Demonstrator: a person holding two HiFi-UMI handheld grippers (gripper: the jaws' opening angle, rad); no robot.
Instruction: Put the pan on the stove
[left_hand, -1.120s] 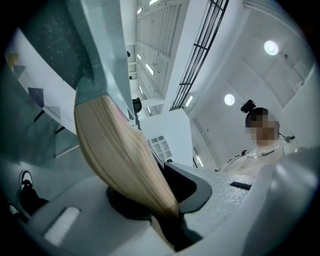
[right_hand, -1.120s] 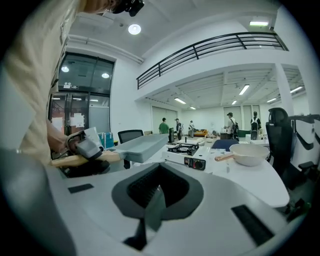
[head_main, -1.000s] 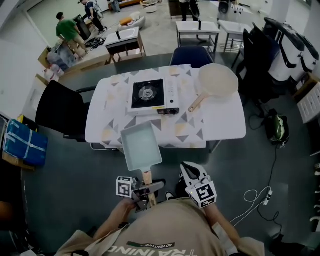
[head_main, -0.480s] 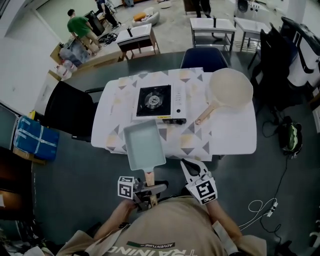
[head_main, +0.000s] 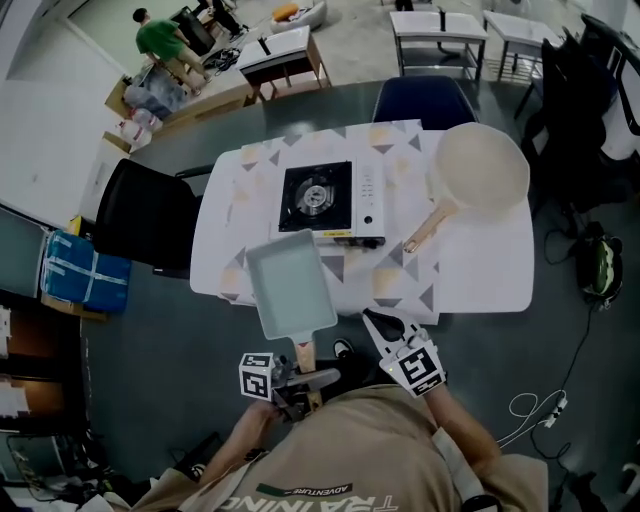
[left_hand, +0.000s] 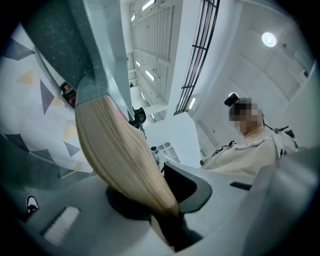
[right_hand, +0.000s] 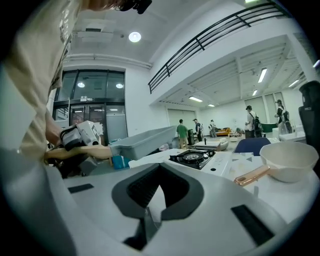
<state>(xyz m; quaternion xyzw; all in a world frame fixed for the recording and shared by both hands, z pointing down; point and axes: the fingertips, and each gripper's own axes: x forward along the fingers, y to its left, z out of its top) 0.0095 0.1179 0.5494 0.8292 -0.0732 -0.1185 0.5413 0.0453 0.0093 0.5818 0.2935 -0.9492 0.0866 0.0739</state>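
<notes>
Nearest the person, the left gripper (head_main: 293, 386) is clamped on the wooden handle (head_main: 303, 352) of the rectangular grey pan (head_main: 290, 283), held up over the table's (head_main: 480, 285) near edge. The right gripper (head_main: 386, 326) has its jaws together on nothing. Farther in, toward the far edge, the stove (head_main: 330, 198) stands bare. A round cream pan (head_main: 482, 170) rests at the far right corner. The pan is lifted but not yet set down.
</notes>
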